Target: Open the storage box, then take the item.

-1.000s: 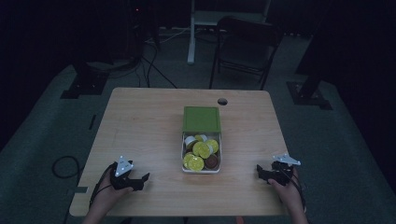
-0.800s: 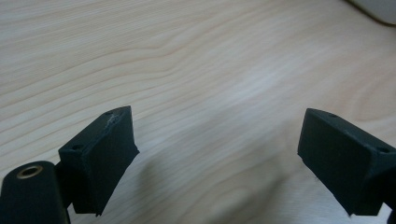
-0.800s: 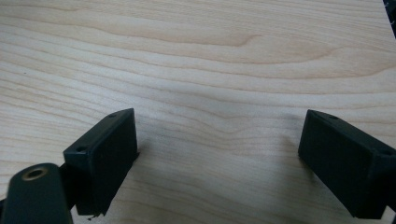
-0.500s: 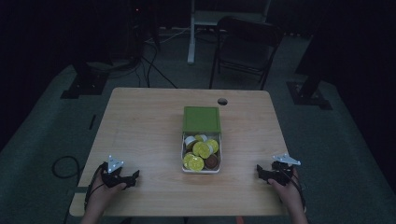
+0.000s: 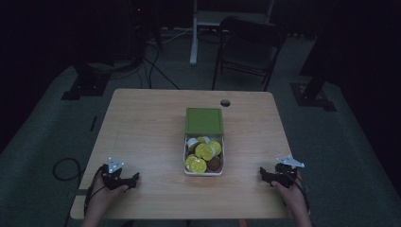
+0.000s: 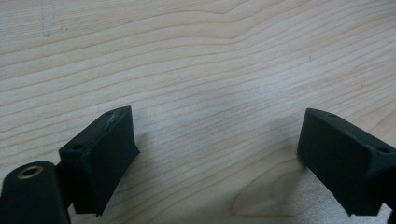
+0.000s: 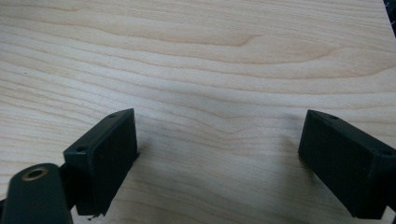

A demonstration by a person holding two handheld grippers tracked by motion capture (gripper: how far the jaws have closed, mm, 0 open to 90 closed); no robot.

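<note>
Centre of the high view: white container (image 5: 204, 166) of yellow and brown round pieces (image 5: 202, 151) on the table (image 5: 142, 127), green lid (image 5: 204, 120) touching its far edge. Left tongs (image 5: 134, 179) lower left, right tongs (image 5: 263, 174) lower right; both released, empty, well apart from it. Chair (image 5: 246, 49) beyond.

A tray (image 5: 204, 172) holding round capsules (image 5: 204, 152) sits at the middle of the table (image 5: 142, 127), nearer its front edge, with a lid (image 5: 204, 120) directly behind, touching it, and a hole (image 5: 225, 102) near the table's back edge.
</note>
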